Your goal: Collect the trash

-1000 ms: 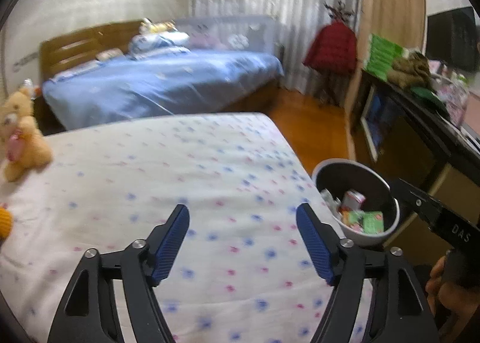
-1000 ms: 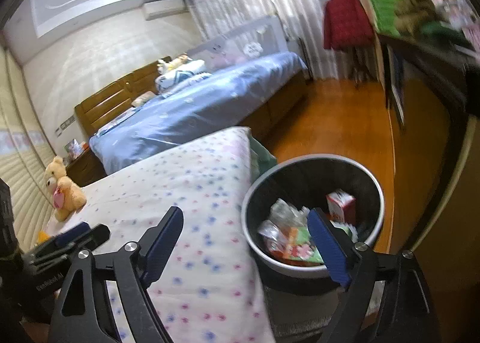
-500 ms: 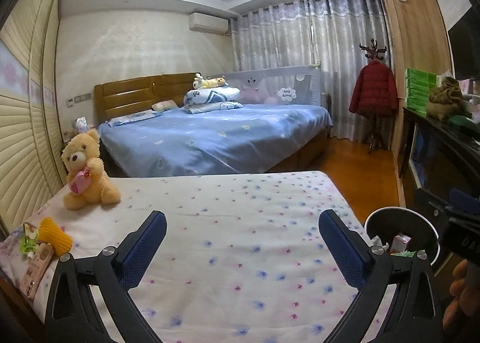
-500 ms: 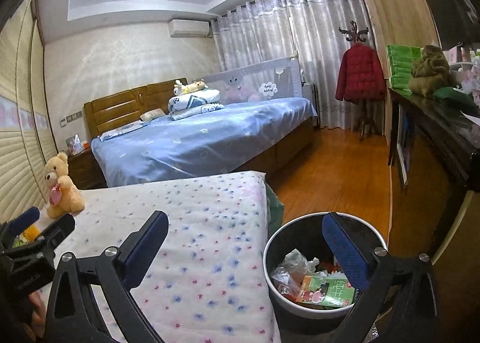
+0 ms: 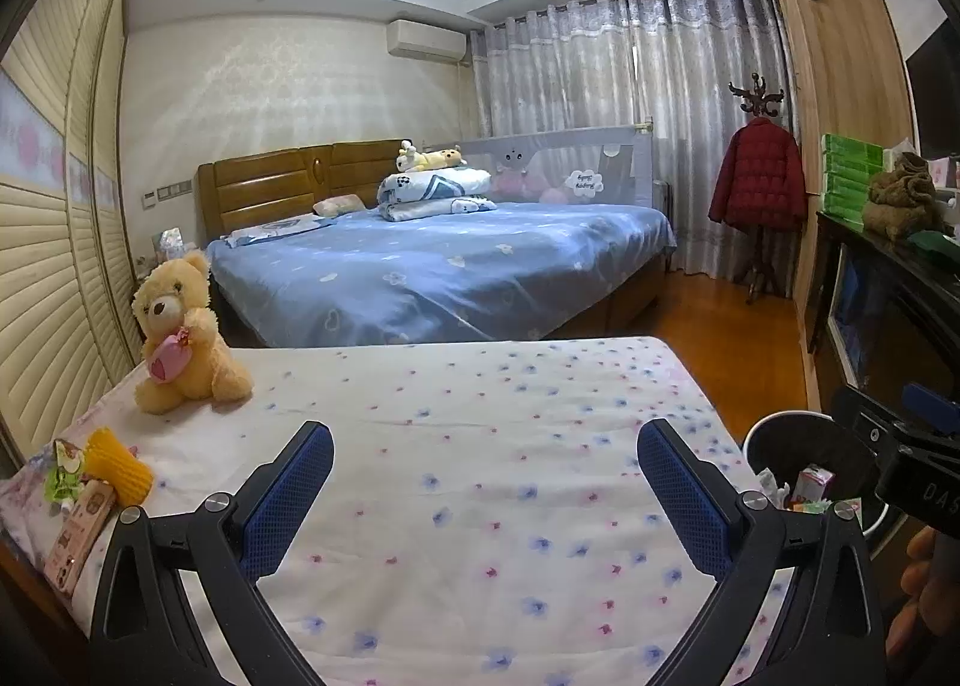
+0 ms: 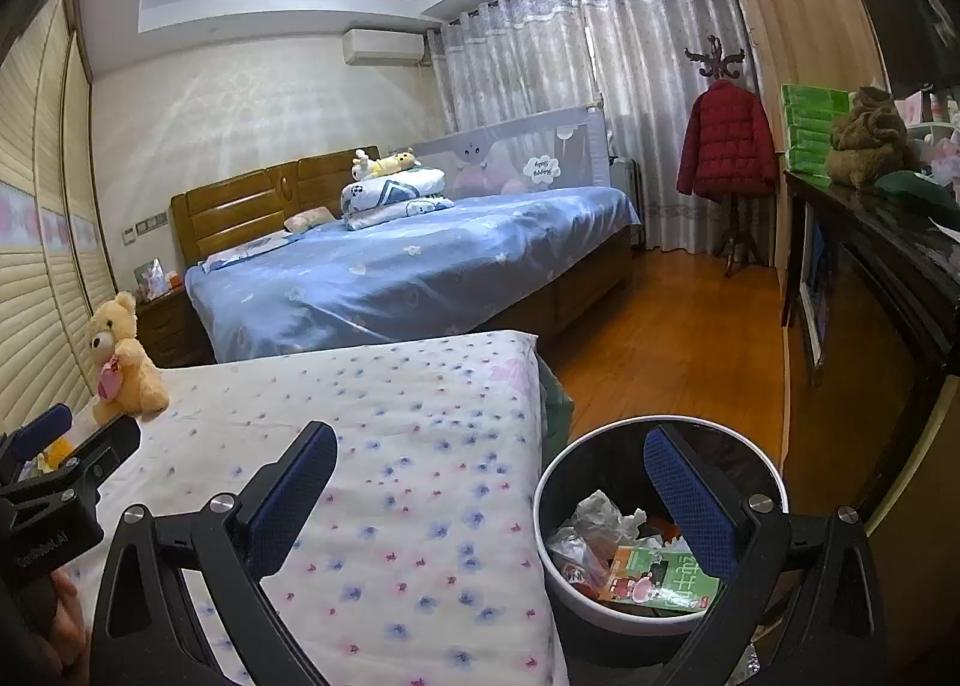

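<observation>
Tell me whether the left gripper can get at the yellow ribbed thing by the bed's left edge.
Probably yes: the left gripper is open and empty, and only bare flowered bedsheet separates it from the yellow ribbed thing.

bedsheet (image 5: pixel 480 446) — matt printed cloth | floor (image 6: pixel 672 338) — glossy wood | teddy (image 5: pixel 180 332) — plush

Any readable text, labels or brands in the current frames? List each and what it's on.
"DAS": white letters, cut off at the frame edge, on the right gripper's body, seen from the left wrist.
White lettering on the left gripper's body, in the right wrist view: blurred, not legible.
Green carton in the trash bin: large characters, too blurred to read.
Cloud patch on the bed rail: script too small.
Pink box on the near bed: illegible.
</observation>
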The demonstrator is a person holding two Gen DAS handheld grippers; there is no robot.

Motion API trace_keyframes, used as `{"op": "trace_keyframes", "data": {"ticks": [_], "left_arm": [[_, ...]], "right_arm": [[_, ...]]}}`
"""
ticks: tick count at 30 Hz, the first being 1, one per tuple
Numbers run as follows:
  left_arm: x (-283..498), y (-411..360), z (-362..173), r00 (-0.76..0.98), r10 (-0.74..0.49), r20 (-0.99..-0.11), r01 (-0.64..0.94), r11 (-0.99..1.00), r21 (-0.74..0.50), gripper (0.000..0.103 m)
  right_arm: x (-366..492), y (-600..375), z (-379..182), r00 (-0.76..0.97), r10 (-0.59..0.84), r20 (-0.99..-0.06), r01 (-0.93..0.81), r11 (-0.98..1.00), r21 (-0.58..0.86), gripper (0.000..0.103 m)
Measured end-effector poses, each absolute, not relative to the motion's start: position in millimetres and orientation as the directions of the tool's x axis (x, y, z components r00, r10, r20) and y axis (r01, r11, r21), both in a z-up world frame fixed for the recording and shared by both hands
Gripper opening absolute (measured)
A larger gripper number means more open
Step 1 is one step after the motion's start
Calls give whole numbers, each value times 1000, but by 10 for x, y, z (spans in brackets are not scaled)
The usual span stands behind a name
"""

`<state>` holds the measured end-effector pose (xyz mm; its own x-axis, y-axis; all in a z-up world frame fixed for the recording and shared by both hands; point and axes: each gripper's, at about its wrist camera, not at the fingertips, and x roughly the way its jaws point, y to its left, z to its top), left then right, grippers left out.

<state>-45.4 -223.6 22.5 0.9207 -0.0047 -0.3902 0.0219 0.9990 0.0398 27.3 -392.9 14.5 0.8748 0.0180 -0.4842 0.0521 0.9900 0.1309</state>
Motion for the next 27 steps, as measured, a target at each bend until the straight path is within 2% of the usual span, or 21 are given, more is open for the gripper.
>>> {"op": "trace_keyframes", "data": {"ticks": [27], "left_arm": [[-438,-2115,217,927,-13,-374,18,1000,11,102]], "right_arm": [[284,-3895,186,881,11,-473,42,994,102,103]]}}
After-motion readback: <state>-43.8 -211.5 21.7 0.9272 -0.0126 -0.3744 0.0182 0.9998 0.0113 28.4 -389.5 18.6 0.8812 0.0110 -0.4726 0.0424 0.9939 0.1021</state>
